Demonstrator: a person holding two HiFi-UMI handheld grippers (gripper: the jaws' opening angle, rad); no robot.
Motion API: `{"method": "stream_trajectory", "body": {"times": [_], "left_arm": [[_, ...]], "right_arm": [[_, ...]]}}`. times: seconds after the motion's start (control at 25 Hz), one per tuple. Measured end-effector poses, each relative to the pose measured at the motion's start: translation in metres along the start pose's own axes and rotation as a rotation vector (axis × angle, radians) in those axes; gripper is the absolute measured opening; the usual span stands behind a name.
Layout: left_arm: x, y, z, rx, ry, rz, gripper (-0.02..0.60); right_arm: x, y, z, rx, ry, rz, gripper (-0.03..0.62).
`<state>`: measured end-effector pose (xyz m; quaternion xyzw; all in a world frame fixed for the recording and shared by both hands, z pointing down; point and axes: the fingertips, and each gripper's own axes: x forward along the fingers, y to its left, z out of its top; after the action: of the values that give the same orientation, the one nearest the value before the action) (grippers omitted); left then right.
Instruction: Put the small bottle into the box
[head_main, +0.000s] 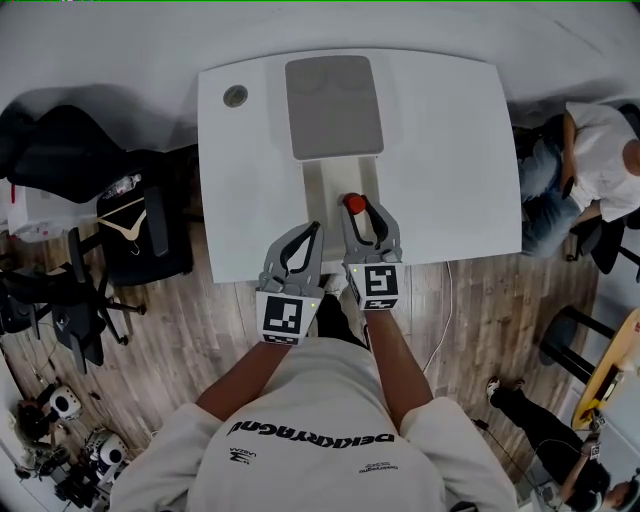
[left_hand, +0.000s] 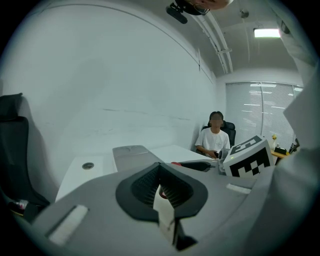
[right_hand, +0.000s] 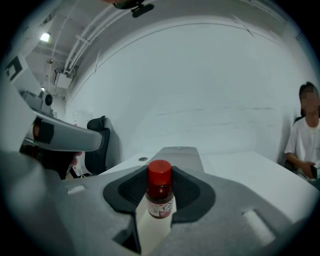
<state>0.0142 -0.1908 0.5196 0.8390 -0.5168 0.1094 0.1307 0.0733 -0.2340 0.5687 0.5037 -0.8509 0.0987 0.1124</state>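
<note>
Over the box, right hand-held gripper grips small bottle; left hand-held gripper closed.

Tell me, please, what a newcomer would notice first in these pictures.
The red-capped small bottle stands out, clamped upright in the right tongs over the white table. Beside them the left tongs are shut and empty. A grey slab lies at the table's far end.

White T-shirt; grey left tongs and right tongs bear marker cubes.
</note>
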Motion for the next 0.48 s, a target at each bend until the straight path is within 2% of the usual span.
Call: {"method": "stream_trajectory", "body": {"times": [0.48], "left_arm": [[0.003,0.008,-0.004,-0.008,0.004,0.004,0.001]], "right_arm": [[0.021,-0.001,-0.019,-0.009,0.037,-0.009,0.138]]}}
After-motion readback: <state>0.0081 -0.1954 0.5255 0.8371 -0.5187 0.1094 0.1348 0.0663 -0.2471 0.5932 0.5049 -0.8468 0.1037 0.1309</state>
